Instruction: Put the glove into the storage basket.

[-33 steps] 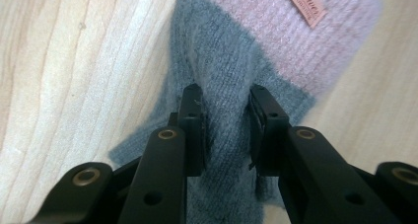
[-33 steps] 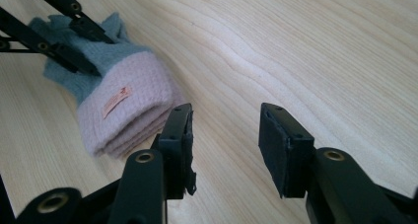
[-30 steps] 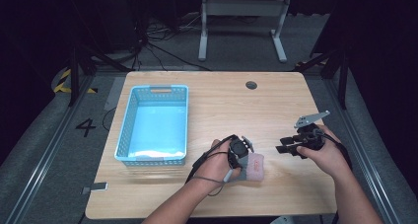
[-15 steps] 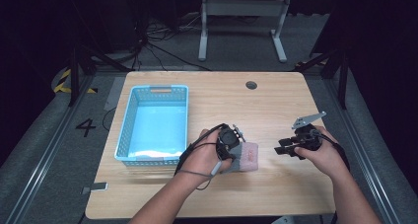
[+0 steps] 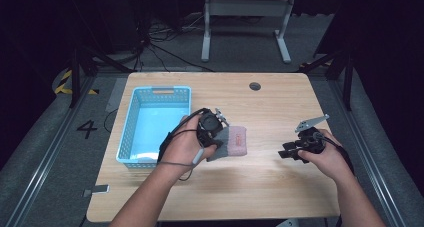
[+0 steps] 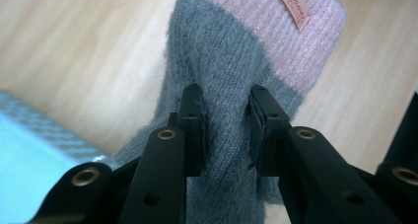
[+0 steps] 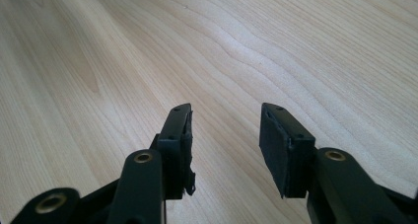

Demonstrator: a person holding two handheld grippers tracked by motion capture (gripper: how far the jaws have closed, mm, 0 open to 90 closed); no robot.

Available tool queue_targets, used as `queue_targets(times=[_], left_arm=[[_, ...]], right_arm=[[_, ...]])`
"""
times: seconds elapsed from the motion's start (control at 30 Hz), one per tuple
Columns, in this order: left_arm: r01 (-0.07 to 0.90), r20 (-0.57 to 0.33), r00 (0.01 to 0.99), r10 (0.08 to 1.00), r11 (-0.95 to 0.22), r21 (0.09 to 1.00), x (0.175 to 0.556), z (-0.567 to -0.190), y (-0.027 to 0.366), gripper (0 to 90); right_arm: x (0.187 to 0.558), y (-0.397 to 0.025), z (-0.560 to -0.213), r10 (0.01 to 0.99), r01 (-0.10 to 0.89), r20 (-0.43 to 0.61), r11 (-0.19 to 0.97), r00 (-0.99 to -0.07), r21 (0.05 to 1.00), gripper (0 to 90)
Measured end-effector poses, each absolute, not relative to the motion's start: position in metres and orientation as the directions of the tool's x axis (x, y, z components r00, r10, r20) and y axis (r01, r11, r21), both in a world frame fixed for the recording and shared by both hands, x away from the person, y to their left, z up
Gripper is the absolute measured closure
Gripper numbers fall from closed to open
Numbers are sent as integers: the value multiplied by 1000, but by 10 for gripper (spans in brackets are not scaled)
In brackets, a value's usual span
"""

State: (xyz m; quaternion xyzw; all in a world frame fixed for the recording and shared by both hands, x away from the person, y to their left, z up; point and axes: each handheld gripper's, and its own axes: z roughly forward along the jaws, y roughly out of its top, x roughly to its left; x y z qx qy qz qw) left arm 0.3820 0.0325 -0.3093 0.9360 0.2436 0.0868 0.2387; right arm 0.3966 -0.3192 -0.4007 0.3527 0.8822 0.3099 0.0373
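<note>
Grey-and-pink knitted sock (image 6: 236, 81), fuzzy and labelled, sits pinched in the left tool (image 6: 225, 128); the right tool (image 7: 224, 135) gapes empty.

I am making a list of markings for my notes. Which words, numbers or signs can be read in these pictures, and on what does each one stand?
"4": painted on the grey floor left of the table.
"Showe...": on the small tag of the grey and pink sock; the rest is cut off.

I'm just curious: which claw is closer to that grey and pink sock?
The left. The left claw is clamped on the sock; the right claw is open, off to its right over the bare table.
</note>
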Motion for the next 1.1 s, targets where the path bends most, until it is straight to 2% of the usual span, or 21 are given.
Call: queue_targets(times=[0.47,1.1], left_arm=[[428,82,847,526,-764,483,390,-291,68,715],[471,67,813,578,-720,509,416,-291,135,711]], right_arm=[[396,-321,-406,653,609,156,557,-741,564,568],[394,-319,-409,659,617,151,563,-737,551,562]])
